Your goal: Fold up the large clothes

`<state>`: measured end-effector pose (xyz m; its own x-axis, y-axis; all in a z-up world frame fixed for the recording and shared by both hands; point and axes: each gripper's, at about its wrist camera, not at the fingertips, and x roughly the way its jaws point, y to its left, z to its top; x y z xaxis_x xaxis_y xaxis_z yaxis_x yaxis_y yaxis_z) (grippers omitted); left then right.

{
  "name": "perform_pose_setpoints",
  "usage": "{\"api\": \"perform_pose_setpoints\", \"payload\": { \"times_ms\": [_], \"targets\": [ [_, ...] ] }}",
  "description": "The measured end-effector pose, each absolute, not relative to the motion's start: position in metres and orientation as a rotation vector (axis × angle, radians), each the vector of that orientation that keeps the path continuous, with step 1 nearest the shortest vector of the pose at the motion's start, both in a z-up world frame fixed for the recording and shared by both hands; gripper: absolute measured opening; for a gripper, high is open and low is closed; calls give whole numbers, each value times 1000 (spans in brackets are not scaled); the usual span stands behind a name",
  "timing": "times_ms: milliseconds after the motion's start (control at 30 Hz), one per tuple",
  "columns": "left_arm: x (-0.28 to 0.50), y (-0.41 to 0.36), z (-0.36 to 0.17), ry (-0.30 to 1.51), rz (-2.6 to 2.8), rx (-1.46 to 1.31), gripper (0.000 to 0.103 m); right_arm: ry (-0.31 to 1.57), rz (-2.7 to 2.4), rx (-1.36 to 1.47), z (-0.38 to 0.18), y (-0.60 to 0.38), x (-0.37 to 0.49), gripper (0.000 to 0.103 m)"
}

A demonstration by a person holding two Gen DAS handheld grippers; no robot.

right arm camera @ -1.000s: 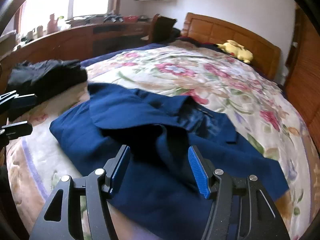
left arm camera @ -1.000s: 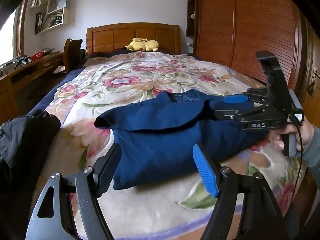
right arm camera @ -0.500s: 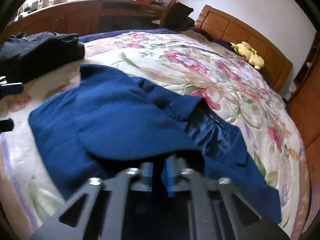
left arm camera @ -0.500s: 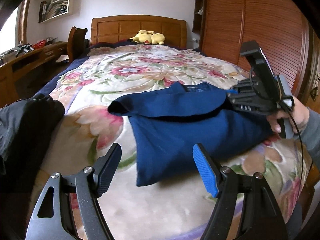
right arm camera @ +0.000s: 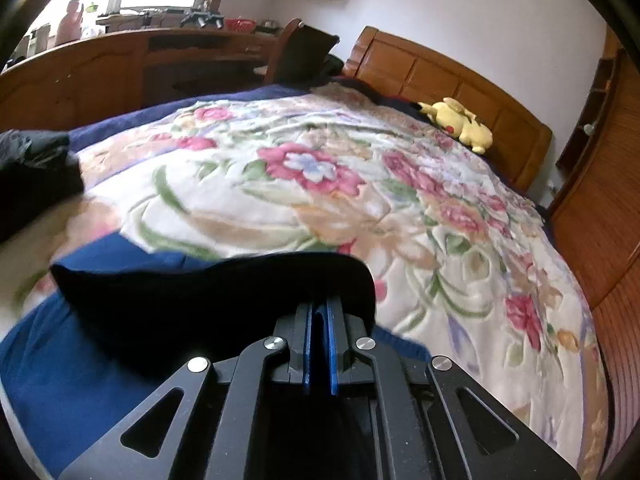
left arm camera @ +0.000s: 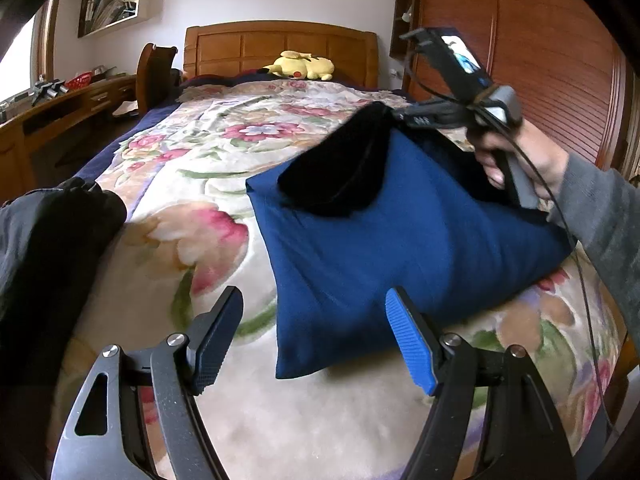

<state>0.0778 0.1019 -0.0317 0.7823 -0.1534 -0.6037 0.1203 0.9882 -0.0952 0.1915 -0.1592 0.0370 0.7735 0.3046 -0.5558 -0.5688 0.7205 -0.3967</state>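
A large navy blue garment [left arm camera: 400, 248] lies on the floral bedspread [left arm camera: 224, 148], its far part lifted off the bed. My right gripper [left arm camera: 394, 114], held by a hand [left arm camera: 520, 156], is shut on that lifted fold, which hangs dark in shadow [left arm camera: 340, 176]. In the right wrist view the blue pads [right arm camera: 308, 344] of the right gripper [right arm camera: 319, 316] pinch the dark cloth [right arm camera: 208, 296], with blue fabric [right arm camera: 60, 368] below. My left gripper [left arm camera: 316, 320] hovers open over the garment's near left corner, touching nothing.
A black garment pile [left arm camera: 48, 240] sits at the bed's left edge. A yellow plush toy [left arm camera: 300, 66] lies by the wooden headboard [left arm camera: 280, 44]. A desk and chair [left arm camera: 154, 72] stand left of the bed, a wooden wardrobe [left arm camera: 540, 60] on the right.
My right gripper closed on the garment's fold, then lifted and pulled it towards the right side of the bed. The garment shifted with it. My left gripper stayed open and came slightly closer.
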Motion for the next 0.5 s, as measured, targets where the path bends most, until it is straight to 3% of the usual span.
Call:
{"api": "perform_pose_setpoints", "payload": {
  "times_ms": [267,333,400,467,500],
  "targets": [
    [80,104,-34,669,-151,-62,75,508,425,-590,14,-135,229,7],
    [80,105,-34,669,-151,-65,75,553,437,-587,10,-131,235,18],
    [80,105,-34,667,-150,-67,75,545,411,-578,11,-133,234,49],
    [80,104,-33,664,-149,-63,75,543,432,-541,18,-140,229,61],
    [80,103,-32,661,-147,-59,75,536,426,-537,22,-143,227,61]
  ]
}}
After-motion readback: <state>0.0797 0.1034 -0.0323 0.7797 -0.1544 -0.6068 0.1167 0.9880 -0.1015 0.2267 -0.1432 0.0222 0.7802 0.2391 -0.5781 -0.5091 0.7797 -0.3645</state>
